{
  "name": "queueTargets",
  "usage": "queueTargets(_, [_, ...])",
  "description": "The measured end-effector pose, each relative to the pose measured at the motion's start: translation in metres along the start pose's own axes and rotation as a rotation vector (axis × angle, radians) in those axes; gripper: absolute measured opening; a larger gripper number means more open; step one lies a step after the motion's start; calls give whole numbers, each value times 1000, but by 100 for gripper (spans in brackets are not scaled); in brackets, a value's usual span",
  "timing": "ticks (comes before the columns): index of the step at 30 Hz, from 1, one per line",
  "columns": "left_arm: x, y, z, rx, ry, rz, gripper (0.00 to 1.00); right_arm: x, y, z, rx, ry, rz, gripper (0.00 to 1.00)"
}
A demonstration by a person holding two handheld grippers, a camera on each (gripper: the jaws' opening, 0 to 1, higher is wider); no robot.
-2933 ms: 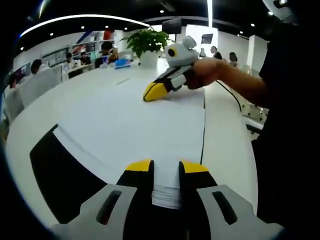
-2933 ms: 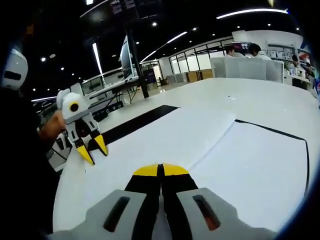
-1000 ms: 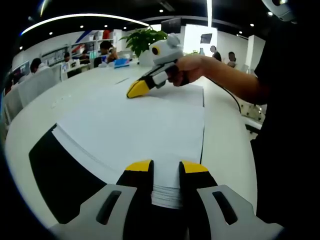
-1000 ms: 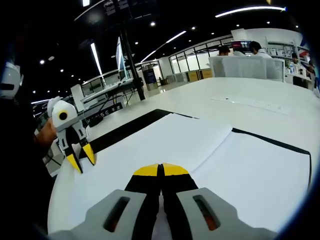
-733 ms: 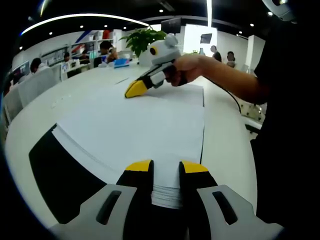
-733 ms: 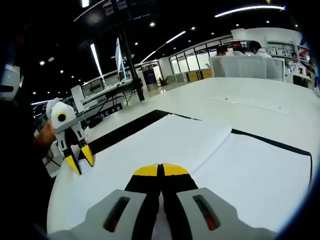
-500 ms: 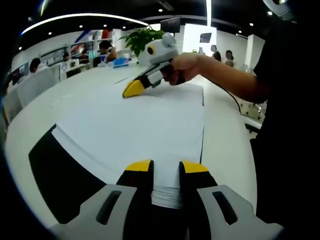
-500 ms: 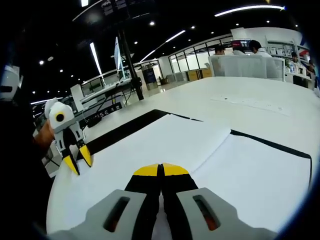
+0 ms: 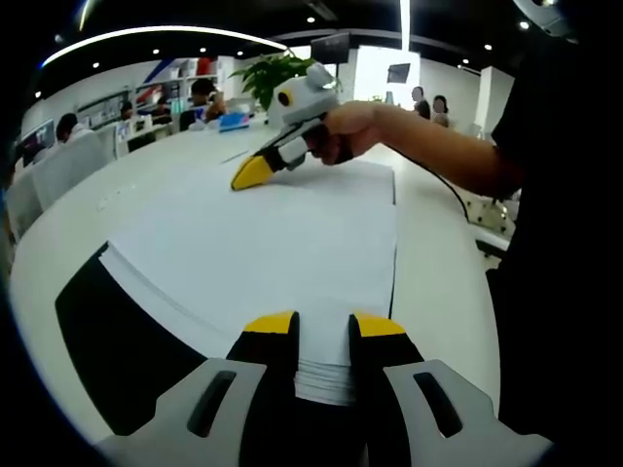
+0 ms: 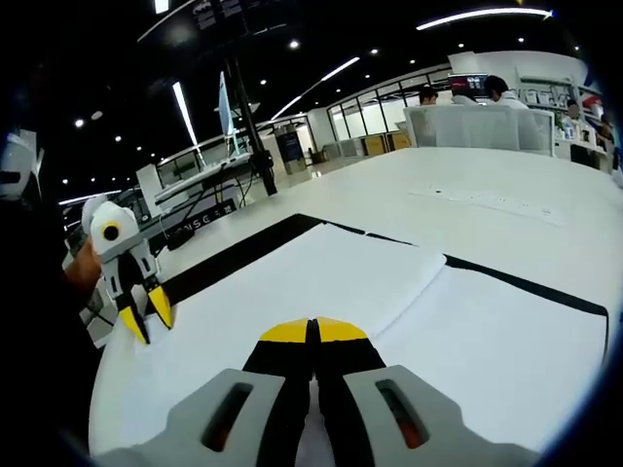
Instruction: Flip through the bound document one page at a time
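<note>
The open document [image 9: 282,233] lies flat on a white table [image 9: 165,161], its white pages spread ahead of both grippers and its black cover [image 9: 117,341] showing as a dark band along the far-left edge in the left gripper view. Left gripper [image 9: 324,323]: jaws parted by a narrow gap, straddling the near edge of the page stack, whose layered edge shows between the yellow tips; whether the tips press the paper cannot be told. Right gripper [image 10: 313,331]: jaws clenched tip to tip, resting low over the page just in front of it; whether a sheet is pinched between them cannot be told. In the left gripper view the right gripper [image 9: 255,171] appears far ahead, beyond the top of the page, tilted nose-down with its yellow tips at or just above the paper near the far edge, held by a hand [image 9: 350,131] whose bare forearm extends rightward to a dark-clothed torso. In the right gripper view the left gripper [image 10: 139,313] stands to the left, at the document's outer edge, nose-down with tips slightly apart. A potted plant [image 9: 277,73] stands behind the right gripper on the table; seated people occupy the background.
</note>
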State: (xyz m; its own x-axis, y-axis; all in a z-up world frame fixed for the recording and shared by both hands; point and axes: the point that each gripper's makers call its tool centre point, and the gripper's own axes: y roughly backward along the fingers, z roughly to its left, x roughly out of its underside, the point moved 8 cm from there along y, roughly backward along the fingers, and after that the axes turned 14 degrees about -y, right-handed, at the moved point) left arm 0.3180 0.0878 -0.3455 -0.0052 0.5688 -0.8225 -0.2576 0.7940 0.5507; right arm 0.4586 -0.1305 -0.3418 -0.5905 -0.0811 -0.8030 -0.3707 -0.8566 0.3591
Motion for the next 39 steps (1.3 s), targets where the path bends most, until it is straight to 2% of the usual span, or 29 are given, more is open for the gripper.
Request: queueTargets(39, [-2,-3,1,3,9,-8,23,-7,-7,-6,-11,-6,9,2])
